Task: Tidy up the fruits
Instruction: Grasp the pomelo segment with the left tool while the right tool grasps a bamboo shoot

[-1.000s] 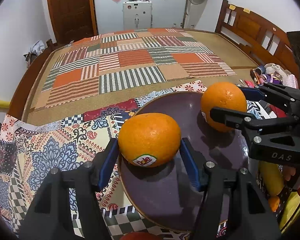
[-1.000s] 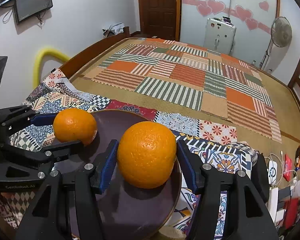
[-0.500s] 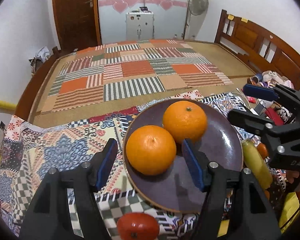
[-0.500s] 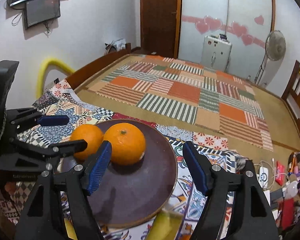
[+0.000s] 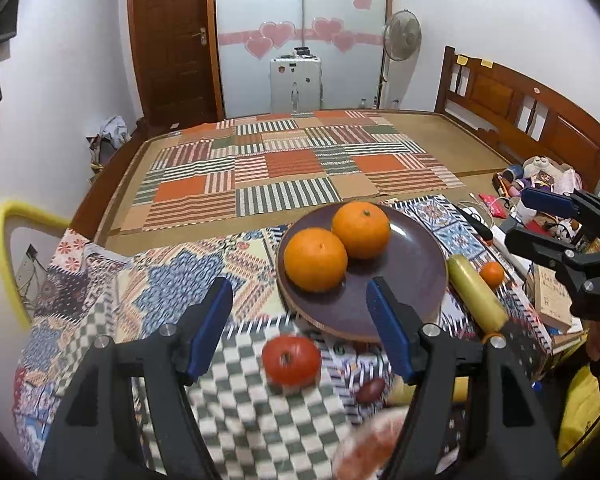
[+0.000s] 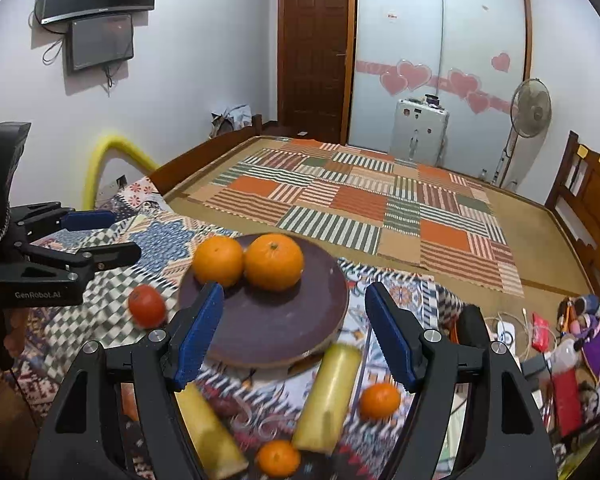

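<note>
Two oranges lie side by side on a dark purple plate [image 5: 412, 276]: the left orange [image 5: 315, 259] and the right orange [image 5: 361, 229]. In the right wrist view they are the left orange [image 6: 217, 261] and the right orange [image 6: 274, 261] on the plate [image 6: 284, 328]. My left gripper [image 5: 300, 328] is open and empty, above and in front of the plate. My right gripper [image 6: 294, 336] is open and empty, raised over the plate's near edge. A red tomato [image 5: 291, 359] lies on the checked cloth in front of the plate.
Two yellow cylindrical fruits [image 6: 329, 396] [image 6: 210, 436] and two small tangerines [image 6: 379, 400] [image 6: 278, 458] lie near the plate. A dark date-like fruit [image 5: 370, 390] and a blurred pinkish fruit [image 5: 370, 446] lie in front. Books and clutter [image 5: 552, 300] sit at the right.
Both grippers let go of their oranges onto the plate, opened wide, and pulled back and up. The tomato and other fruits have come into view.
</note>
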`<state>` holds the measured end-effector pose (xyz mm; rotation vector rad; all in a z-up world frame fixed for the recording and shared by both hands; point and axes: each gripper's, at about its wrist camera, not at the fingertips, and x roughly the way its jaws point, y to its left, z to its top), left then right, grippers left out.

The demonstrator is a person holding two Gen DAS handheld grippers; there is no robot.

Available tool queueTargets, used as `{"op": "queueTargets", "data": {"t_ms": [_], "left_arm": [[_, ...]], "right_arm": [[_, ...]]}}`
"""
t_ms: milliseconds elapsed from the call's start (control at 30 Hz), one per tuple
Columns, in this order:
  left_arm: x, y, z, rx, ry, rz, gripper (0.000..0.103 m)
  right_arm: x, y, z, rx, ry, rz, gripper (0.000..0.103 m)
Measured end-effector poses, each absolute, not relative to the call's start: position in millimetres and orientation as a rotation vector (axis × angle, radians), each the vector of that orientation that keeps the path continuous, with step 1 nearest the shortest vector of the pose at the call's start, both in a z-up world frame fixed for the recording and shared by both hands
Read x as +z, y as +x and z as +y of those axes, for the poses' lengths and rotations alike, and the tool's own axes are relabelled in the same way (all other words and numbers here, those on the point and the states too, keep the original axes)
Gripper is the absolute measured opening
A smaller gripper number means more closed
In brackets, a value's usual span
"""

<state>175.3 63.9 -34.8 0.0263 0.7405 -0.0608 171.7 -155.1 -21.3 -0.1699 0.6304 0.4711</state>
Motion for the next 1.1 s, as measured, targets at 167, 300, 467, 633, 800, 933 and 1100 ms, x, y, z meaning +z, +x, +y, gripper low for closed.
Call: {"op": "queueTargets", "data": {"t_ms": [167, 300, 467, 633, 800, 933, 1100], "left_arm": [[-37.3, 138.6, 58.9, -0.067, 0.003, 0.745, 0.073], [-50.0, 116.1, 50.2, -0.08, 0.002, 0.765, 0.073], [-77.1, 98.8, 40.8, -0.079, 0.008, 0.815, 0.074], [-108.3, 89.2, 39.5, -0.065, 0.002, 0.862, 0.074], [-127.8, 85.3, 35.0, -0.092, 0.016, 0.885, 0.074], [-137.9, 88.5, 28.8, -0.12, 0.041, 0.895, 0.074], [-140.7, 93.3, 25.3, -0.142, 0.052, 0.875, 0.071]], "right_arm": [[-25.1, 145.5, -160.9, 0.482, -0.157, 0.624, 0.07], [-33.7, 124.9, -163.2, 0.506, -0.133, 0.632, 0.07], [-54.1, 111.4, -163.2, 0.533, -0.119, 0.669, 0.07], [-75.4, 105.0, -158.9, 0.546, -0.136, 0.701, 0.068], [-95.0, 103.8, -151.1, 0.559, -0.169, 0.737, 0.052], [-106.6, 105.7, -146.5, 0.567, -0.181, 0.765, 0.045], [-113.2, 112.8, -144.9, 0.573, -0.177, 0.792, 0.045]]}}
